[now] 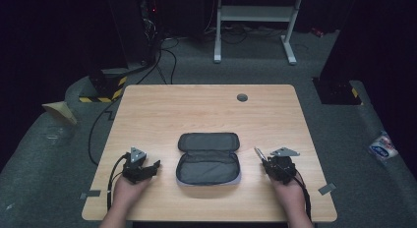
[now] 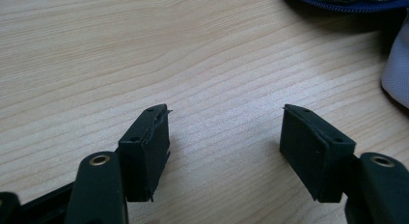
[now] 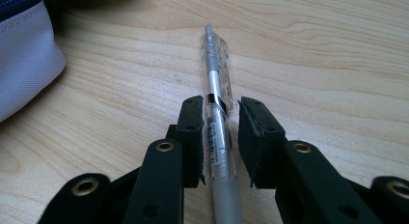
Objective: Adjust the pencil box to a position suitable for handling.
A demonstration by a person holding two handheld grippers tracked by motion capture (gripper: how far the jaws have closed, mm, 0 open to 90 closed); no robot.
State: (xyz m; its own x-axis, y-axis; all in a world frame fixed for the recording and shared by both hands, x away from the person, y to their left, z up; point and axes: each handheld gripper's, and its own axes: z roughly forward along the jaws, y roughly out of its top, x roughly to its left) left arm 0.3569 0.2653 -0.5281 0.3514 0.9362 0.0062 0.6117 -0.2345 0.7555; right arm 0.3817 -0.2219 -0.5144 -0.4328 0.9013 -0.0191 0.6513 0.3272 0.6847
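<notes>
One pen [image 3: 217,113] is the thing in hand: a clear-barrelled pen with a grey grip, lying on the wooden table [image 1: 206,110] just right of the open pencil case [image 1: 208,159]. In the right gripper view it runs lengthwise between the two black jaws of the right gripper [image 3: 218,137], cap end pointing away from the hand. The jaws have drawn in close along its barrel, but a sliver of table seems to show on either side, so I judge the pads are not yet pressing; the pen looks to be resting on the wood, not lifted.

To do this well, the closing should finish squarely on the barrel, near its middle, so the pen does not roll out or pivot when raised. A round, smooth barrel will likely slip if caught by one pad edge alone, so the pads should meet it flat and level.

Left of the pencil case, the left gripper [image 2: 224,132] sits low over bare wood with its jaws spread wide and nothing between them. It is near enough to steady the case's rim once the pen is carried over.
</notes>
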